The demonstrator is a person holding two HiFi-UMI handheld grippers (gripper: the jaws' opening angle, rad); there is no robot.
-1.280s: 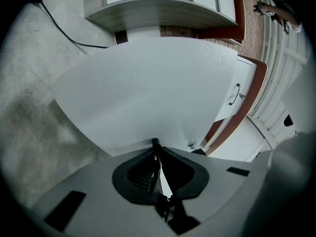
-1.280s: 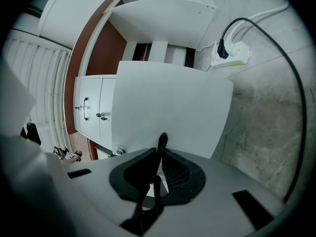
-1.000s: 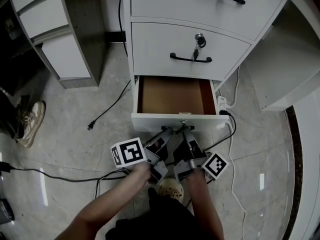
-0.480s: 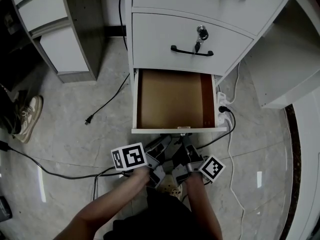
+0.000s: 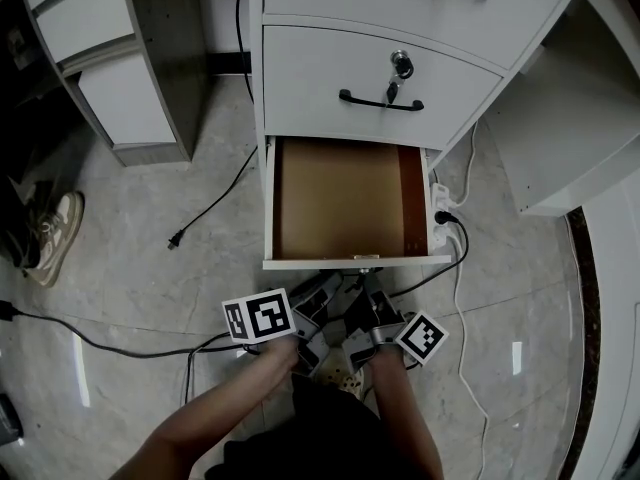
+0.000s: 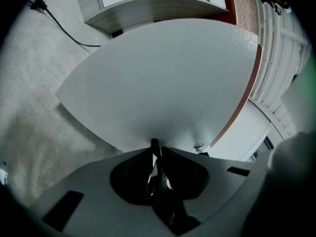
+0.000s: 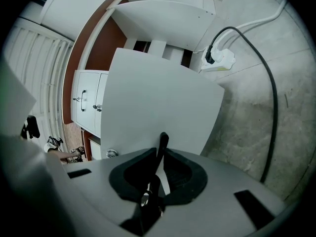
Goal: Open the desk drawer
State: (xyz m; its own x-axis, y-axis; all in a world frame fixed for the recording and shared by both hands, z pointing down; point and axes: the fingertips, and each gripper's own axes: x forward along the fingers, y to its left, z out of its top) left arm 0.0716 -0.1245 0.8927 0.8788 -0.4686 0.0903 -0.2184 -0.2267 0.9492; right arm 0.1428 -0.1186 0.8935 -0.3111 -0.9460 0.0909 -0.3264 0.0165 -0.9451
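The bottom desk drawer [image 5: 355,261] stands pulled out, its brown inside bare. Its white front panel fills the left gripper view [image 6: 163,78] and the right gripper view [image 7: 158,102]. My left gripper [image 5: 333,282] and right gripper [image 5: 373,284] sit side by side against the drawer's front edge. Each is shut on the thin black drawer handle, which shows as a dark bar between the left jaws [image 6: 155,145] and between the right jaws [image 7: 163,141]. In the head view the panel's overhang hides the handle.
Above the open drawer is a shut drawer with a key in its lock [image 5: 400,65] and a black handle [image 5: 380,103]. A white power strip [image 5: 443,220] with cables lies on the floor right of the drawer. A black cord [image 5: 205,213] and a shoe [image 5: 52,233] lie to the left.
The drawer has slid further out toward me, showing more of its brown bottom. Both grippers came back with it, still shut on the handle. Little moved over the last half second.
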